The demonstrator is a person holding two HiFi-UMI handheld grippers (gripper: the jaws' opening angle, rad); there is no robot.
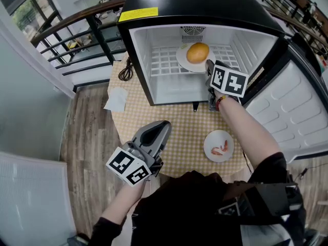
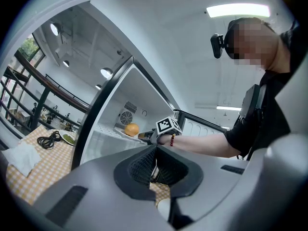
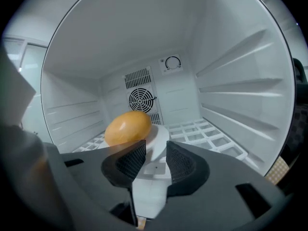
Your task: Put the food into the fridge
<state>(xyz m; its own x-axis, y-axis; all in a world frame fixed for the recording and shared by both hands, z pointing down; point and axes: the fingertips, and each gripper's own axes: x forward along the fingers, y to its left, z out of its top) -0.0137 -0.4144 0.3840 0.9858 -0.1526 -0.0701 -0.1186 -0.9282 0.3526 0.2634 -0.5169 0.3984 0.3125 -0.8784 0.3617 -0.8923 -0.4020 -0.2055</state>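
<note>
1. Reaching into the open fridge (image 1: pixel 141 50), the R gripper (image 1: pixel 208 68) sits at the front of the wire shelf (image 1: pixel 164 60). Its fingers (image 3: pixel 131 161) are spread wide and clamp nothing.
2. White plate (image 3: pixel 161 138) w/ a round orange bun (image 3: pixel 127 127) stands on that shelf, right of centre, in front of the rear fan grille (image 3: pixel 141 99). The plate's near rim shows between the R fingers' tips; pads don't press on it.
3. L gripper (image 1: pixel 163 124) hangs over the checked worktop (image 1: pixel 184 127), outside the fridge and well apart from the R one. Its fingers are closed together w/ nothing btwn them.
4. Second plate (image 1: pixel 226 137) w/ shrimp (image 1: pixel 219 149) rests on the worktop in front of the fridge, beside the R forearm.
5. Fridge door (image 1: pixel 300 106) stands open at right. Black cable (image 1: pixel 125 72) lies coiled on the worktop left of the fridge.
</note>
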